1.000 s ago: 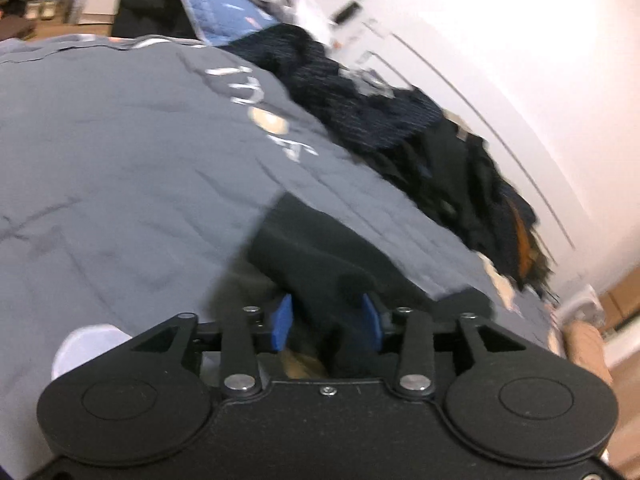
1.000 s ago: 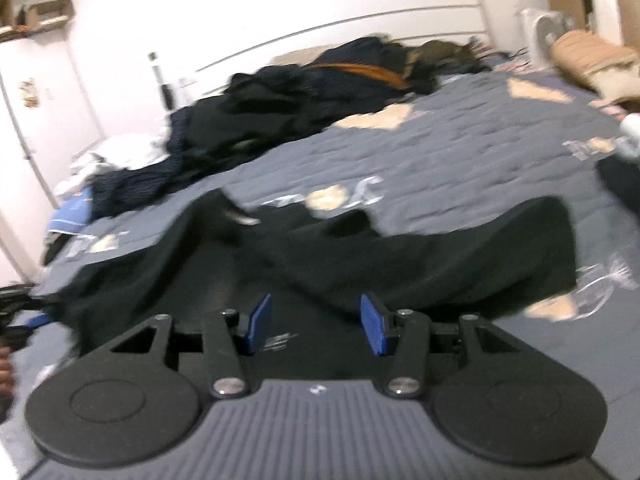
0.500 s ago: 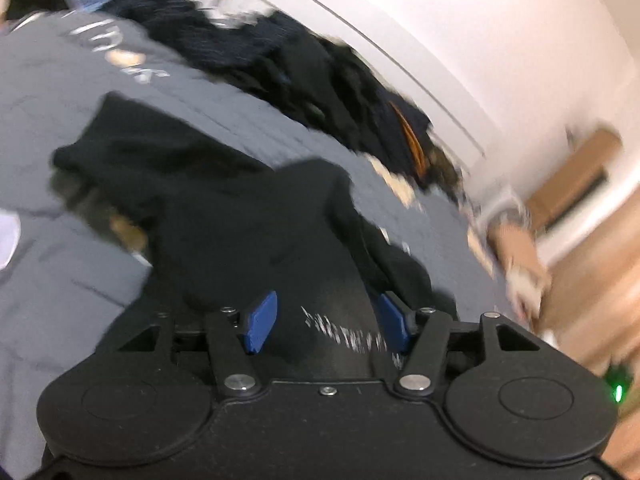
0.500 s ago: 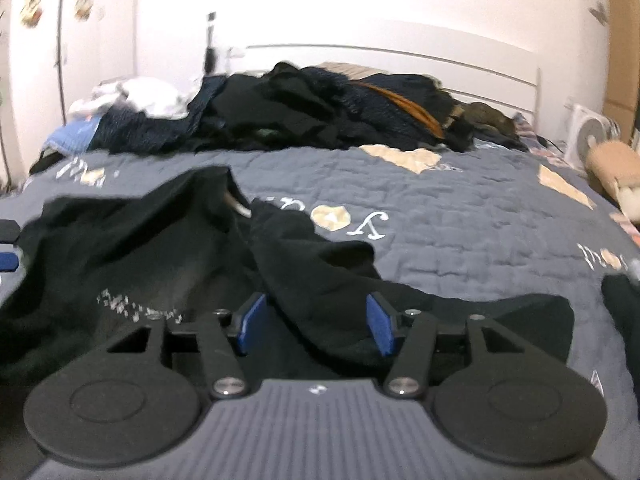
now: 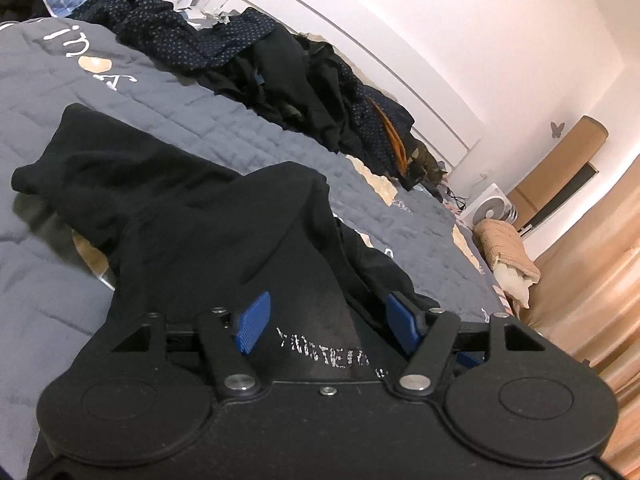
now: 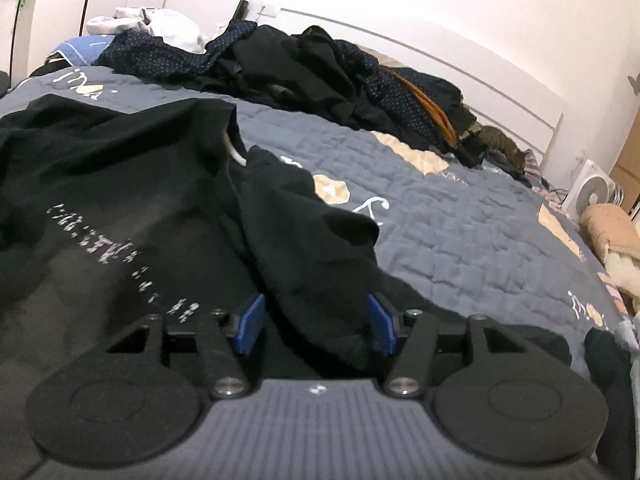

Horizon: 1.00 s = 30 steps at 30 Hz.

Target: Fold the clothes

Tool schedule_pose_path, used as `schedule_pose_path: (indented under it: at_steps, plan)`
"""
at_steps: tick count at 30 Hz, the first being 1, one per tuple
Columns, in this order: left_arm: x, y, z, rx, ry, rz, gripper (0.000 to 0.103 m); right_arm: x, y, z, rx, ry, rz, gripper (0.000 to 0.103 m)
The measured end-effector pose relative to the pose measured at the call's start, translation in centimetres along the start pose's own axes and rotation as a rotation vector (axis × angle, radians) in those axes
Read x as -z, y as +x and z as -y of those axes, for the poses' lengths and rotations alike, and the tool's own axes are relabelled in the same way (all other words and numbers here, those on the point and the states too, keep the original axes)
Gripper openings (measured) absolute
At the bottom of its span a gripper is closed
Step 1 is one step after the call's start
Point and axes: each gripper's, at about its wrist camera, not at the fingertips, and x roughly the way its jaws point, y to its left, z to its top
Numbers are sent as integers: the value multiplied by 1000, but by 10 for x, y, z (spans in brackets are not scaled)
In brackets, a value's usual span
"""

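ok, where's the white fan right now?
The white fan stands off the bed's far corner, right side in both wrist views, just beyond the beige bundle and below the brown panel.

The white lettering on the black shirt (image 5: 208, 236) is cut short by the left gripper (image 5: 328, 322) body in the left wrist view and blurred beyond reading in the right wrist view. Each gripper's housing hides the cloth and bed (image 6: 460, 216) nearest the camera. The heap of dark clothes (image 6: 320, 68) merges into one mass; single garments cannot be told apart. Whether the right gripper (image 6: 316, 322) pads touch the cloth fold between them cannot be told.
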Motion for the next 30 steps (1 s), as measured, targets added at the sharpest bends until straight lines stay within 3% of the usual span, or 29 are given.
schedule_pose_path:
  at_steps: [1, 3, 6, 11, 17, 22, 24, 28, 30]
  plan:
    - [0, 1, -1, 1, -4, -3, 64, -2, 1, 4, -2, 22, 6, 43]
    - [-2, 3, -2, 4, -12, -6, 64, -6, 5, 14, -14, 84, 12, 13]
    - [-5, 4, -4, 7, -20, -6, 64, -14, 7, 32, -16, 188, 27, 3]
    - [-10, 4, -10, 7, -49, 3, 64, -33, 12, 78, 3, 415, 74, 2]
    - [-13, 5, -13, 8, -67, 4, 64, -53, 57, 126, 142, 630, 46, 2]
    - [-16, 4, -15, 8, -79, 7, 64, -51, 100, 136, 218, 631, -53, 2]
    - [-17, 4, -15, 8, -81, 6, 64, -50, 107, 134, 217, 614, -70, 6]
    - [-18, 5, -15, 9, -83, 3, 64, -54, 82, 135, 128, 630, -24, 13]
    - [-18, 5, -15, 15, -82, 0, 64, -55, 60, 136, 107, 616, 7, 32]
